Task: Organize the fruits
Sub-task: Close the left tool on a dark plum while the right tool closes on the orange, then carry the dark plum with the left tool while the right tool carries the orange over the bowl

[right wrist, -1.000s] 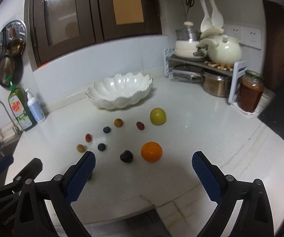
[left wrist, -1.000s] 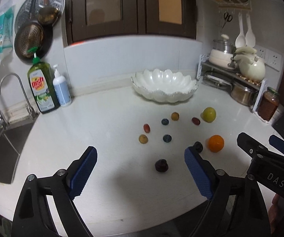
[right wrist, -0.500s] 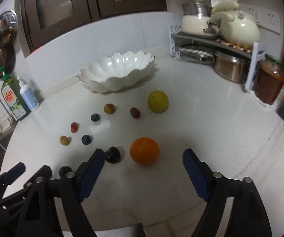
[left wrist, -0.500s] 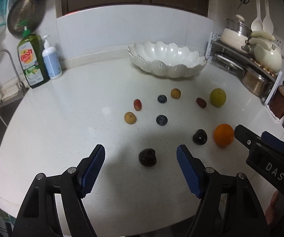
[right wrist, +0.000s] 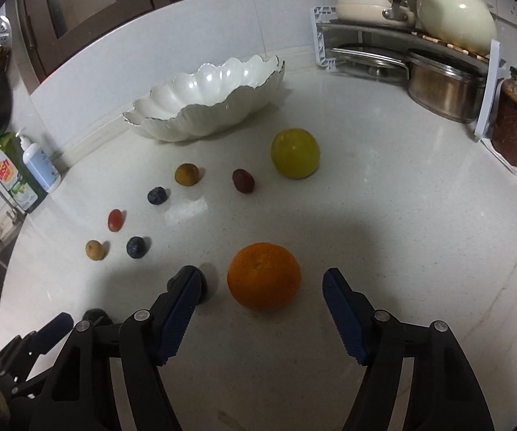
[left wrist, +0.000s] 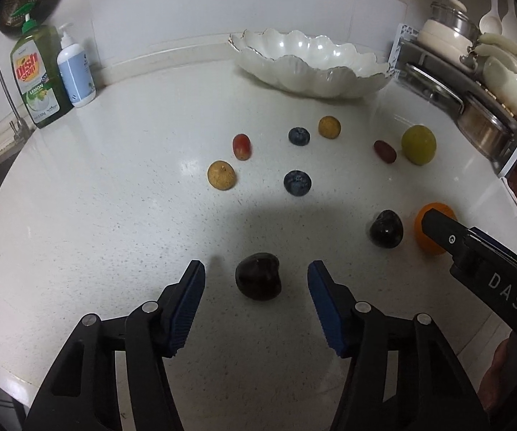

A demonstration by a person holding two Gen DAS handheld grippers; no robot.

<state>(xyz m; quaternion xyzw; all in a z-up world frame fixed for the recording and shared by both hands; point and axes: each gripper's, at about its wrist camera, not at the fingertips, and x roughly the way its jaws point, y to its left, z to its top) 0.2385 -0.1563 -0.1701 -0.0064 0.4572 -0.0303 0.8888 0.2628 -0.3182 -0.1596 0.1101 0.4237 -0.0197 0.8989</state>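
Left gripper (left wrist: 256, 280) closing around the dark plum (left wrist: 257, 281) – no contact yet; right gripper (right wrist: 260, 287) closing around the orange (right wrist: 264, 281) (gaps both sides). Scalloped bowl (right wrist: 201, 107) sits empty.

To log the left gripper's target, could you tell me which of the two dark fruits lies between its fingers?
It is the nearer dark fruit, lying untouched between the closing left gripper fingers; the other dark fruit sits off right beside the orange.
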